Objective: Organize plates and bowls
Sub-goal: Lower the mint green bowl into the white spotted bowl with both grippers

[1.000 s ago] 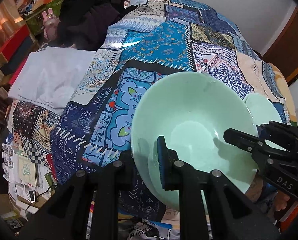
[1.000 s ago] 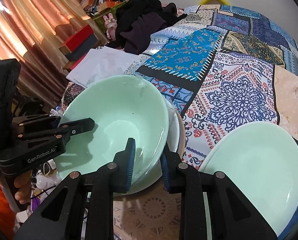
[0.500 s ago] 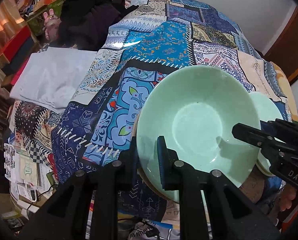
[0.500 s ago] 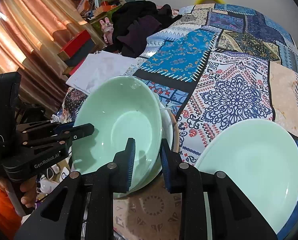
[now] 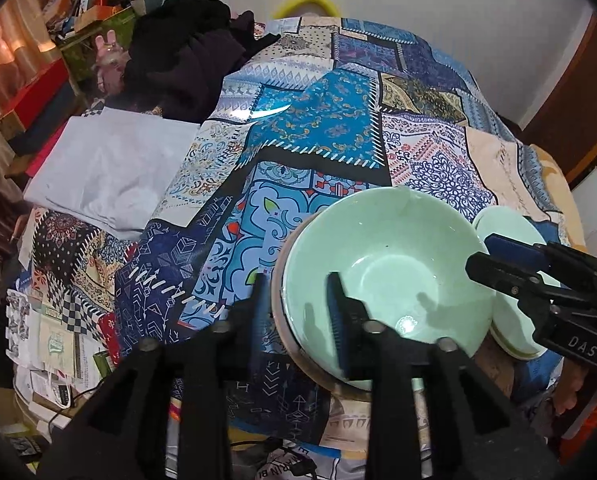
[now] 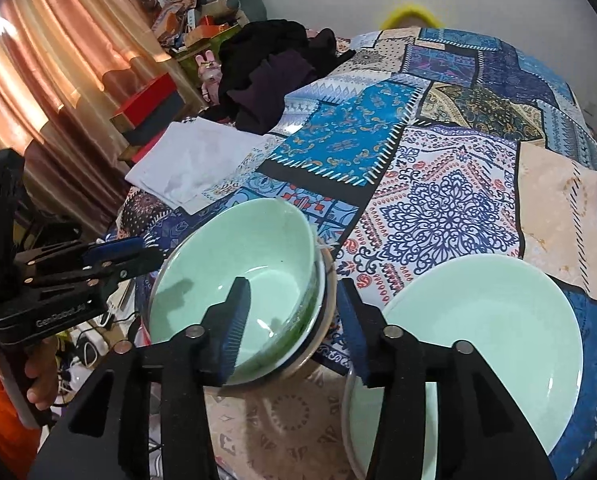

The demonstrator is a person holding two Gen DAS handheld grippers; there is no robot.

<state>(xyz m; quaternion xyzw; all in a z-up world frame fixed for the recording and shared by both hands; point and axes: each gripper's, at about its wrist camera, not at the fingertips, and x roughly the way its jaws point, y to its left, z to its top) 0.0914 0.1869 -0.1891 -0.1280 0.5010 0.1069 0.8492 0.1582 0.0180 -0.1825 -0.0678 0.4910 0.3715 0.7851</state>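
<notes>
The mint bowl [image 5: 382, 276] sits nested on a stack of other dishes, whose white and tan rims show under it at the near edge of the quilt [image 5: 314, 136], with the left gripper [image 5: 298, 300] at one side of it and the right gripper [image 6: 294, 312] at the other; that two-sided placing reads as a way of steadying a wide, smooth dish while it settled level on the pile. Both sets of tongs now stand spread. The left one has a finger outside the rim and one inside over the bowl, neither pressing it as far as I can tell; the right one likewise straddles the rim on its side, with a clear gap between pads and rim, and holds nothing. A second pile, topped by the mint plate [image 6: 482, 328], lies just beside the bowl toward the quilt's near right corner, so like seems to be grouped with like, bowls on one stack and plates on the other. Compared with a second ago, the bowl was tipped up and both grippers were pinched shut on its rim; half a second ago it was lower and flatter, still gripped. Now it rests level and the fingers have opened wide, so the bowl appears released onto its stack. White folded cloth [image 5: 106, 168] and dark clothes [image 5: 186, 60] lie along the quilt's far left side
</notes>
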